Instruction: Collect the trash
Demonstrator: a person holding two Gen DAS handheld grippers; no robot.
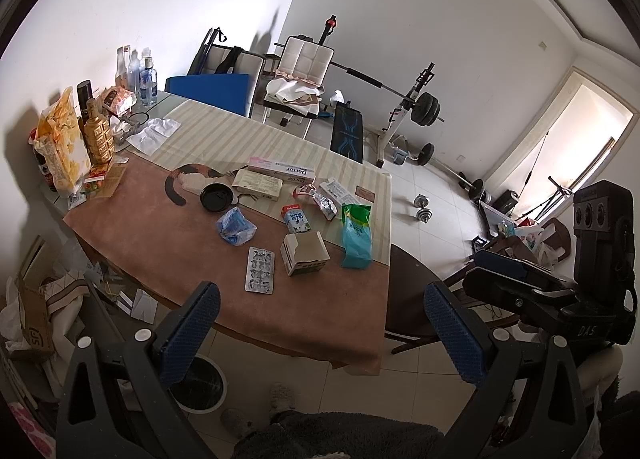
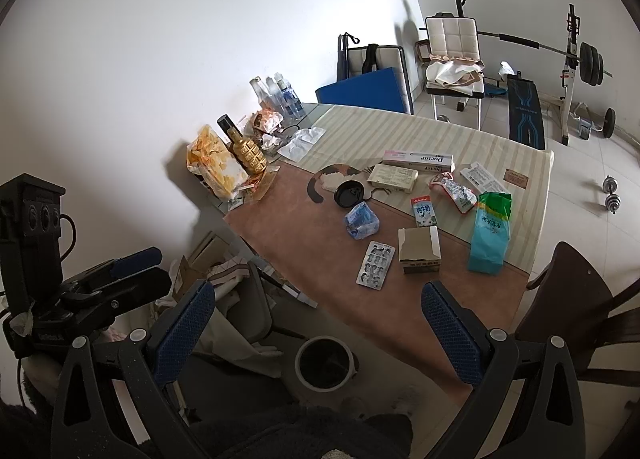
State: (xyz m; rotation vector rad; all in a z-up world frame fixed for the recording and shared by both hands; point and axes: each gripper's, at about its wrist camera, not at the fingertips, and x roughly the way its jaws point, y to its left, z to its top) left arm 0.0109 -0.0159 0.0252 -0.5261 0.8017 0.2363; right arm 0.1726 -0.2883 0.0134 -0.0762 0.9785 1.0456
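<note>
Trash lies across the brown and striped table point(image 1: 168, 243) point(image 2: 296, 235): an empty blister pack point(image 1: 260, 269) point(image 2: 375, 265), a torn carton point(image 1: 304, 253) point(image 2: 419, 250), a crumpled blue wrapper point(image 1: 235, 226) point(image 2: 361, 220), a green-blue bag point(image 1: 356, 235) point(image 2: 491, 233), a small milk carton point(image 1: 297, 218) point(image 2: 424, 210) and a toothpaste box point(image 1: 280, 170) point(image 2: 418, 159). A white-rimmed bin point(image 1: 198, 385) point(image 2: 325, 362) stands on the floor at the table's near edge. My left gripper point(image 1: 320, 335) and right gripper point(image 2: 318, 335) both hang open and empty, short of the table.
Snack bags, a gold bottle point(image 1: 98, 133) point(image 2: 248, 153) and clear bottles crowd the table's wall side. A dark wooden chair point(image 1: 416, 299) point(image 2: 576, 307) stands at the right. Cardboard and paper litter the floor at the left point(image 1: 36, 315). A weight bench, barbell and dumbbell point(image 1: 422, 208) fill the far room.
</note>
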